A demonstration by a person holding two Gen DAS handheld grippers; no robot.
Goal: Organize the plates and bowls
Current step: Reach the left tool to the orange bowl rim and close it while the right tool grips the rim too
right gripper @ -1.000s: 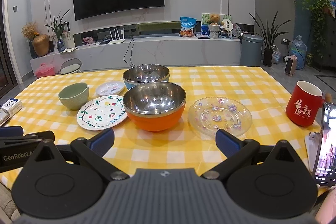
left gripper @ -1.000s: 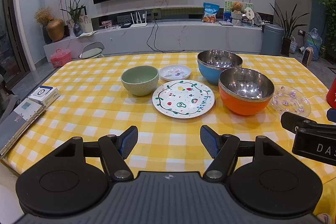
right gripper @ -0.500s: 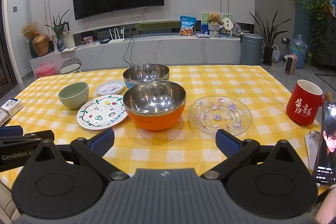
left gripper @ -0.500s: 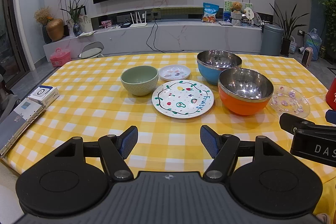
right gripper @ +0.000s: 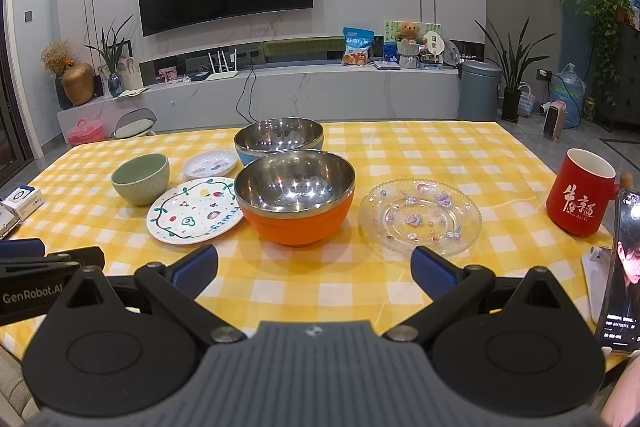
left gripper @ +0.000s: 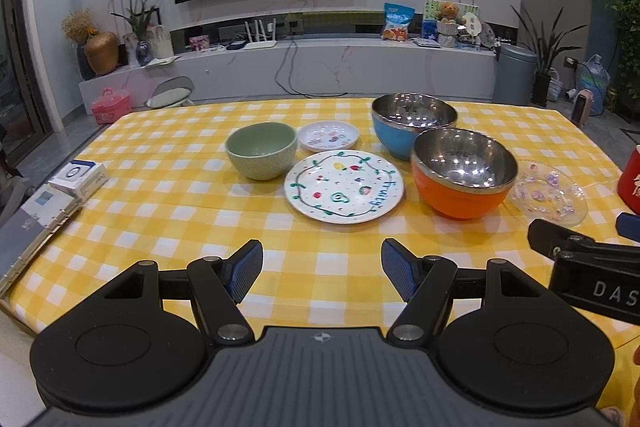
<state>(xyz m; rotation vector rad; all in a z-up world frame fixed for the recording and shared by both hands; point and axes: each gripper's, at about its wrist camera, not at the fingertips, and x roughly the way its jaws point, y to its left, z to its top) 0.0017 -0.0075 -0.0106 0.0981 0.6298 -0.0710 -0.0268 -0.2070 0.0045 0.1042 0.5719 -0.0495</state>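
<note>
On the yellow checked table stand a green bowl (left gripper: 262, 150), a small white plate (left gripper: 329, 136), a large painted white plate (left gripper: 344, 185), a blue steel bowl (left gripper: 412, 125), an orange steel bowl (left gripper: 464, 173) and a clear glass plate (left gripper: 550, 193). The right wrist view shows the same set: green bowl (right gripper: 140, 178), small plate (right gripper: 210, 163), painted plate (right gripper: 195, 215), blue bowl (right gripper: 279, 139), orange bowl (right gripper: 295, 197), glass plate (right gripper: 420, 219). My left gripper (left gripper: 322, 271) is open and empty near the front edge. My right gripper (right gripper: 314, 269) is open and empty, in front of the orange bowl.
A red mug (right gripper: 580, 199) and a phone on a stand (right gripper: 622, 267) are at the table's right. A binder (left gripper: 32, 231) and a small box (left gripper: 78, 179) lie at the left edge. A TV wall and low cabinet stand behind.
Both grippers stay open and almost still. The views shift very slightly; the dishes have not moved.
</note>
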